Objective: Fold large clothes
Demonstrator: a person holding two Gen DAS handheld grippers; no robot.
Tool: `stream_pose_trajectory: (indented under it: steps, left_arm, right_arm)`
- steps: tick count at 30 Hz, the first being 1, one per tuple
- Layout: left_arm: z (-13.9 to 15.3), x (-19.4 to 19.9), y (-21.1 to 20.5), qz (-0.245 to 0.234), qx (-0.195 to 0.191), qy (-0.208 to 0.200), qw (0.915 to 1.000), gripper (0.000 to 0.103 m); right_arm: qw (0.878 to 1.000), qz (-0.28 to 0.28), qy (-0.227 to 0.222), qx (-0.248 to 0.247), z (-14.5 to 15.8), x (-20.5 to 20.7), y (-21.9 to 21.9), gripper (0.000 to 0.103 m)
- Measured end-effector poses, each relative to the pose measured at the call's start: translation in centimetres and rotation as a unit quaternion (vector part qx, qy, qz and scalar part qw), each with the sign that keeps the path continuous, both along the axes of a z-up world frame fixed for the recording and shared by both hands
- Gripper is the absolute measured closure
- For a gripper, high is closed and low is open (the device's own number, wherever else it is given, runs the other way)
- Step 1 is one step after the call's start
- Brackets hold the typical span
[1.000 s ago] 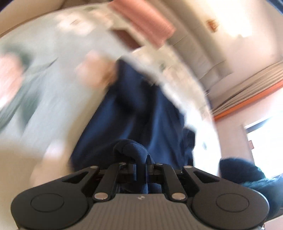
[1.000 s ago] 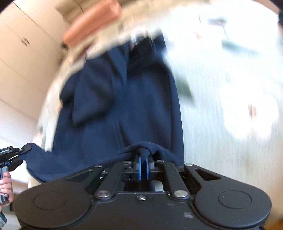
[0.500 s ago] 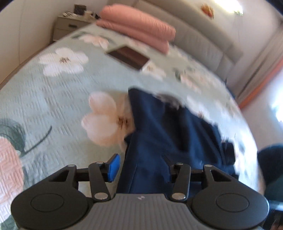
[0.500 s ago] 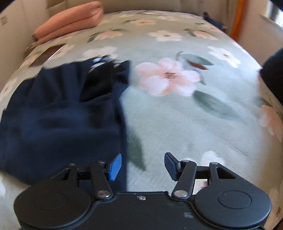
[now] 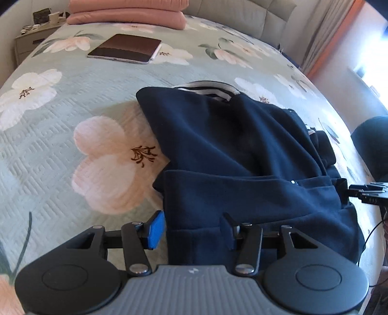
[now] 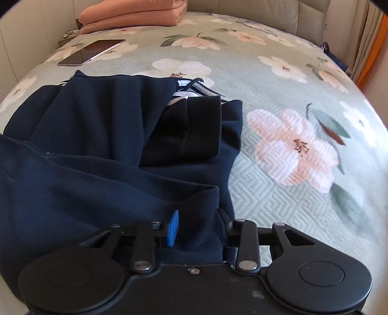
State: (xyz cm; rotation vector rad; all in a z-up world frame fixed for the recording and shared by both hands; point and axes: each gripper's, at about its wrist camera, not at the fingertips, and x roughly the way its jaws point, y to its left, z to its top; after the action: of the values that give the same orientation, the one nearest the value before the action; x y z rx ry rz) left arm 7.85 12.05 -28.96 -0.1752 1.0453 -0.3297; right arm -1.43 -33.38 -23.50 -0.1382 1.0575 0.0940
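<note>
On a bed [image 5: 72, 101] covered with a pale green quilt printed with large pink and white flowers, a navy sweatshirt [image 5: 242, 157] lies partly folded, its striped collar [image 5: 208, 90] turned toward the headboard [image 5: 242, 17]. The left gripper [image 5: 191, 230] hangs over the near left corner of the sweatshirt with its jaws spread apart, one blue-padded finger over bare quilt just beside the fabric's edge and the other over the cloth, gripping nothing. The right gripper [image 6: 198, 226] sits at the sweatshirt's [image 6: 97, 157] near right corner, jaws likewise parted, with a fold of navy fabric lying loose between the fingers. A dark cuff [image 6: 194, 128] rests on top of the sweatshirt near the collar. Beyond the sweatshirt, toward the headboard, a tablet [image 5: 126, 49] lies flat on the quilt, and behind it sits a stack of folded pink bedding [image 5: 126, 12]. A nightstand [image 5: 31, 36] stands to the left of the bed. Curtains [image 5: 322, 36] with an orange border hang to the right.
</note>
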Motion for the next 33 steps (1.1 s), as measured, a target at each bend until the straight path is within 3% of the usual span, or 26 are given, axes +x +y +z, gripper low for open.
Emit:
stream_pose_trajectory:
  steps: [3, 6, 9, 11, 13, 14, 16, 18, 22, 24, 28, 31, 33]
  left_arm:
    - [-0.4, 0.5, 0.8, -0.002, -0.029, 0.006, 0.9996, 0.049]
    - [-1.2, 1.0, 0.9, 0.004, -0.036, 0.010, 0.9993, 0.037]
    - [-2.3, 1.8, 0.5, 0.020, -0.021, 0.007, 0.9996, 0.040]
    - [-2.9, 2.3, 0.6, 0.036, -0.053, 0.011, 0.9979, 0.056]
    - [-2.7, 2.2, 0.1, 0.039, -0.058, 0.002, 0.9975, 0.092]
    - [-2.2, 1.8, -0.6, 0.029, -0.047, -0.010, 0.9984, 0.093]
    - [-0.8, 0.5, -1.7, 0.018, -0.020, -0.038, 0.9989, 0.094]
    - [0.9, -1.0, -2.0, 0.028, -0.022, -0.053, 0.9980, 0.095]
    - [5.1, -2.7, -1.4, 0.066, -0.073, -0.085, 0.9915, 0.095]
    - [7.4, -2.4, -1.5, 0.066, -0.084, -0.117, 0.9874, 0.095]
    - [10.9, 1.3, -1.3, 0.084, -0.110, -0.179, 0.9740, 0.095]
    - [11.0, 5.9, -1.3, 0.125, -0.088, -0.216, 0.9644, 0.096]
    - [9.9, 9.0, -0.9, 0.166, -0.094, -0.222, 0.9562, 0.097]
  right_arm:
    - [1.000, -0.005, -0.003, 0.000, -0.5, 0.4, -0.2, 0.048]
    - [1.000, 0.001, -0.001, 0.003, -1.4, 0.9, -0.3, 0.048]
    - [1.000, 0.008, 0.002, 0.009, -2.2, 1.5, -0.1, 0.048]
    - [1.000, 0.011, 0.006, 0.013, -2.9, 2.1, 0.2, 0.051]
    - [1.000, 0.016, 0.000, 0.003, -3.1, 1.9, 0.5, 0.086]
    - [1.000, 0.022, -0.008, -0.010, -3.0, 1.5, 0.8, 0.090]
    - [0.999, 0.030, -0.032, -0.019, -2.1, 0.1, 1.1, 0.096]
    - [0.998, 0.033, -0.052, -0.024, -0.7, -1.6, 1.3, 0.096]
    - [0.991, 0.032, -0.117, -0.056, 3.5, -3.6, 1.6, 0.098]
    - [0.982, 0.040, -0.158, -0.097, 5.4, -3.5, 2.1, 0.098]
    - [0.959, 0.051, -0.242, -0.140, 8.4, -0.9, 2.6, 0.098]
    - [0.945, 0.046, -0.287, -0.148, 8.9, 3.5, 2.7, 0.098]
    - [0.939, 0.044, -0.304, -0.155, 8.0, 6.8, 3.2, 0.098]
